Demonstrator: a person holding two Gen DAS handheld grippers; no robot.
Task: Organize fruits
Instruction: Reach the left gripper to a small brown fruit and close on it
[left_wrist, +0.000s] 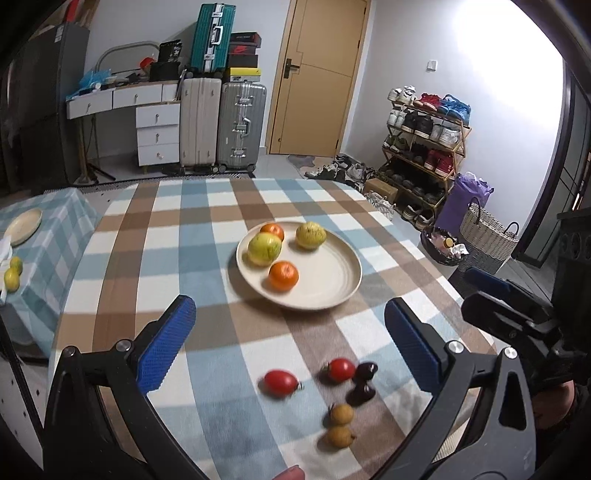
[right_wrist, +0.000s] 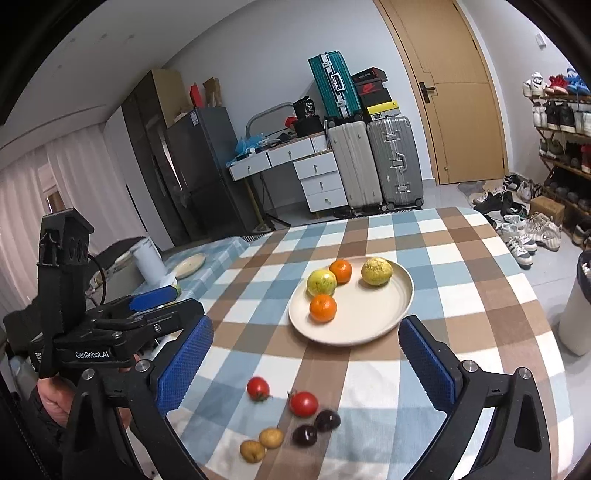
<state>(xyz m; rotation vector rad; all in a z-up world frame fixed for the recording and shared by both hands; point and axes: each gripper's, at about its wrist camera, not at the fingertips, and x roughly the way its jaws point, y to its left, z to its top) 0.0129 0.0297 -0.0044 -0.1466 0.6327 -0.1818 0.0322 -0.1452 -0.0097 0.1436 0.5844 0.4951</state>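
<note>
A cream plate (left_wrist: 328, 288) (right_wrist: 369, 325) on the checked tablecloth holds two oranges (left_wrist: 283, 275) (right_wrist: 323, 308) and two yellow-green fruits (left_wrist: 264, 248) (right_wrist: 376, 271). Nearer me lie two red cherry tomatoes (left_wrist: 279, 382) (right_wrist: 303, 403), two dark cherries (left_wrist: 364, 371) (right_wrist: 305, 434) and two tan longans (left_wrist: 341, 414) (right_wrist: 270, 437). My left gripper (left_wrist: 291, 343) is open and empty above the small fruits. My right gripper (right_wrist: 306, 362) is open and empty above them too. The left gripper's body (right_wrist: 110, 328) shows at the left of the right wrist view.
A side table at the left carries a second plate (left_wrist: 23, 226) (right_wrist: 190, 265) and small yellow-green fruits (left_wrist: 11, 278). Suitcases (left_wrist: 221, 125), a drawer unit, a shoe rack (left_wrist: 424, 147) and baskets (left_wrist: 487, 236) stand beyond the table.
</note>
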